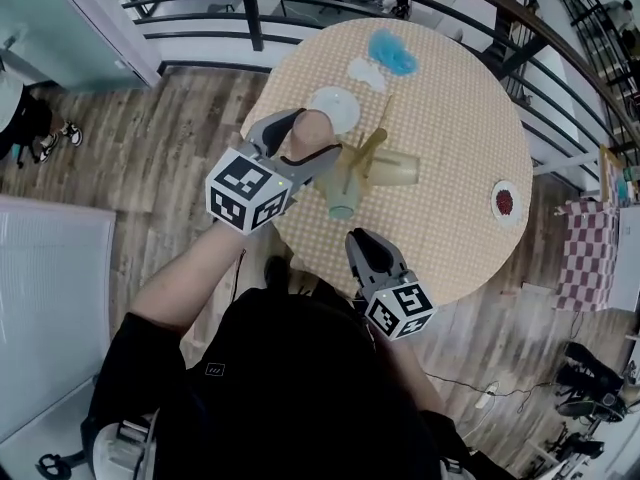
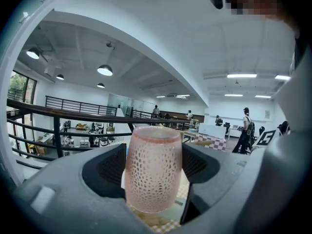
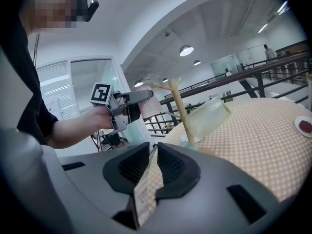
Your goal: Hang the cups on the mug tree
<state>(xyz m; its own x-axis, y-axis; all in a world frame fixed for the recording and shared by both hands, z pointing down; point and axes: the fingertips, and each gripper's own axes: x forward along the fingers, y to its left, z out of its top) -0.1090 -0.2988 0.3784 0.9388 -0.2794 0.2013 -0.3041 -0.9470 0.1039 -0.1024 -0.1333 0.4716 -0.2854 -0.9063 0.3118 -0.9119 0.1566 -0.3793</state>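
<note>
My left gripper (image 1: pixel 318 140) is shut on a pink dimpled cup (image 1: pixel 312 126), held upright above the table's near left part, just left of the wooden mug tree (image 1: pixel 362 156). In the left gripper view the pink cup (image 2: pixel 153 167) fills the space between the jaws. A pale yellow cup (image 1: pixel 398 169) hangs on a right branch of the tree, and a pale green cup (image 1: pixel 342 205) is at its near side. My right gripper (image 1: pixel 367 245) hovers at the table's front edge with its jaws nearly together and nothing between them (image 3: pixel 152 167). From there I see the mug tree (image 3: pixel 178 106) and the left gripper (image 3: pixel 139 101).
The round table (image 1: pixel 460 118) has a checked cloth. On it lie a white saucer (image 1: pixel 340 103), a blue object (image 1: pixel 392 53), a white object (image 1: pixel 365 71) and a small dish with red contents (image 1: pixel 506 200). A dark railing (image 1: pixel 250 8) runs behind the table.
</note>
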